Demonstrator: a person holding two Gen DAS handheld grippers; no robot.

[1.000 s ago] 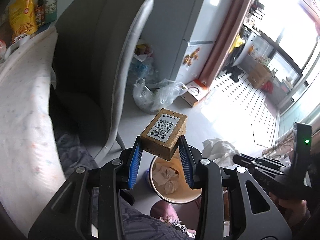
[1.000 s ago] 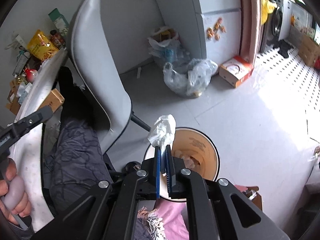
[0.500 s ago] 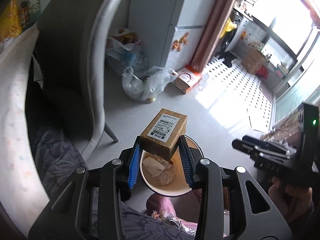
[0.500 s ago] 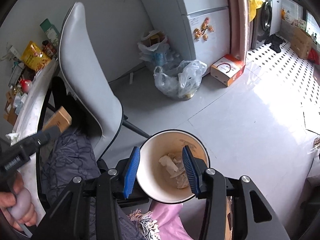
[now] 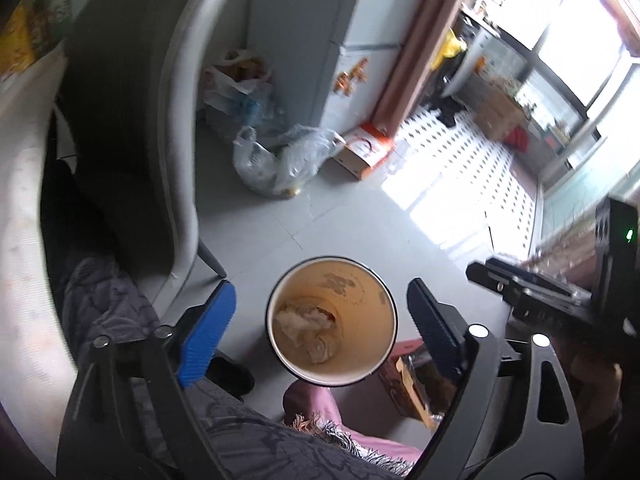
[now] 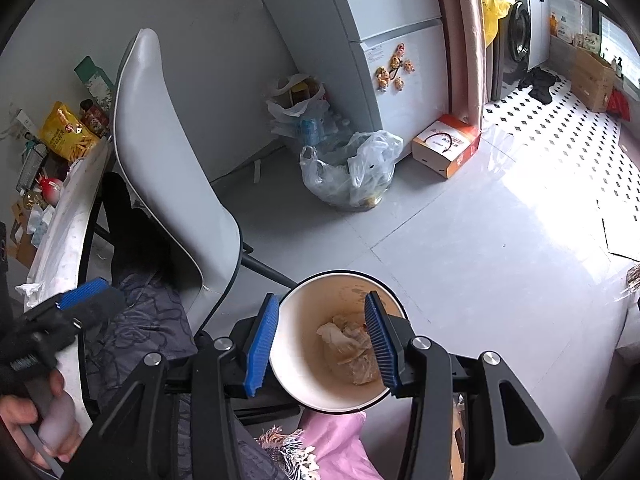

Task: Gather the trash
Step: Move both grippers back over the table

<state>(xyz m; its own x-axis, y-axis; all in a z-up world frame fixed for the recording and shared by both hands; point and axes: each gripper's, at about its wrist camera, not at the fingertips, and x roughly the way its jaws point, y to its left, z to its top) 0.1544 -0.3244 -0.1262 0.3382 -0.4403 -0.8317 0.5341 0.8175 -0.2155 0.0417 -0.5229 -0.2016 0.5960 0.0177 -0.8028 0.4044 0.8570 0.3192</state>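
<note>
Grey floor below — both grippers hang over the paper bucket [image 5: 332, 320] to drop trash: left gripper [image 5: 320, 320] fingers opening, empty; right gripper [image 6: 320, 340] fingers apart, tissue [image 6: 350, 346] inside.

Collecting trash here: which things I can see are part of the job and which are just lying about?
Job: paper bin, crumpled tissues inside it, left tongs opening with nothing between them, right tongs.
Lying about: grey chair, plastic bag, orange box, fridge.

No writing is legible: the print on the orange-and-white cardboard box [image 6: 446, 145] and yellow snack bag [image 6: 66, 132] is too small.
</note>
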